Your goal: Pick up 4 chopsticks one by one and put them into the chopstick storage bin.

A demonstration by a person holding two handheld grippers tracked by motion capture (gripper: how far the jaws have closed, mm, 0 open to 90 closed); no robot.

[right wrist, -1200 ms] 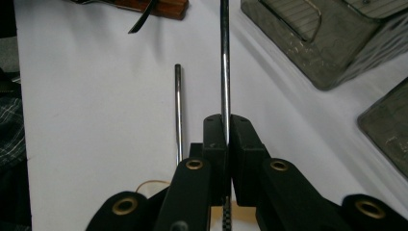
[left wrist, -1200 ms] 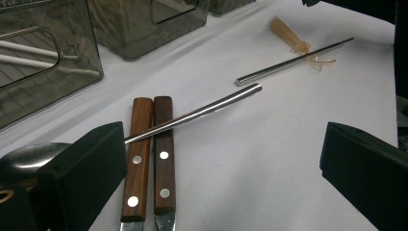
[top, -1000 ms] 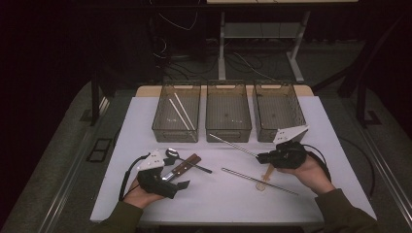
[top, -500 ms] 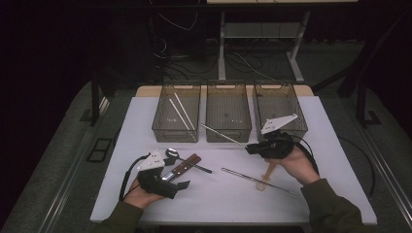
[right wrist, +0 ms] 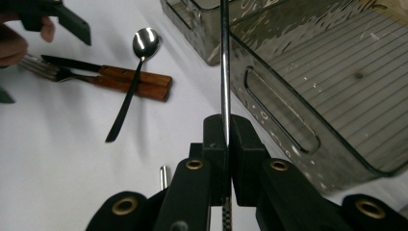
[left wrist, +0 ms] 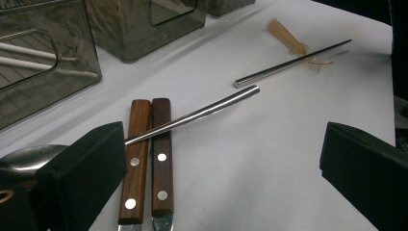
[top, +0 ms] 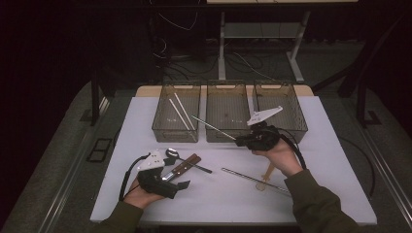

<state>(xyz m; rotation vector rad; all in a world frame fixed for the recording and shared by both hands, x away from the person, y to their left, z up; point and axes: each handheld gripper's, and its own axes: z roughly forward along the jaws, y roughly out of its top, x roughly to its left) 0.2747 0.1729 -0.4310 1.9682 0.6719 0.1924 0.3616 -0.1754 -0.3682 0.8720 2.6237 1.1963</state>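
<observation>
My right gripper (top: 240,142) is shut on a thin metal chopstick (top: 214,127), held above the table in front of the middle clear bin (top: 226,137); the stick points left and away over that bin's front wall. In the right gripper view the jaws (right wrist: 226,130) pinch the chopstick (right wrist: 224,72) beside a bin (right wrist: 288,125). A second metal chopstick (top: 252,178) lies on the white table with a small wooden utensil (top: 267,174). My left gripper (top: 176,188) rests open at the front left, next to a wooden-handled knife and fork (top: 182,167) and a spoon (top: 171,153). Its jaws (left wrist: 221,149) stand wide apart with nothing gripped.
Three clear bins stand side by side at the back of the table. The left bin (top: 160,127) holds two white chopsticks (top: 180,111). The right bin (top: 296,127) is just behind my right hand. Dark floor, cables and a table frame lie beyond.
My right gripper has carried the metal chopstick left and toward the bins, rising a little. The left gripper and the cutlery beside it have stayed put.
</observation>
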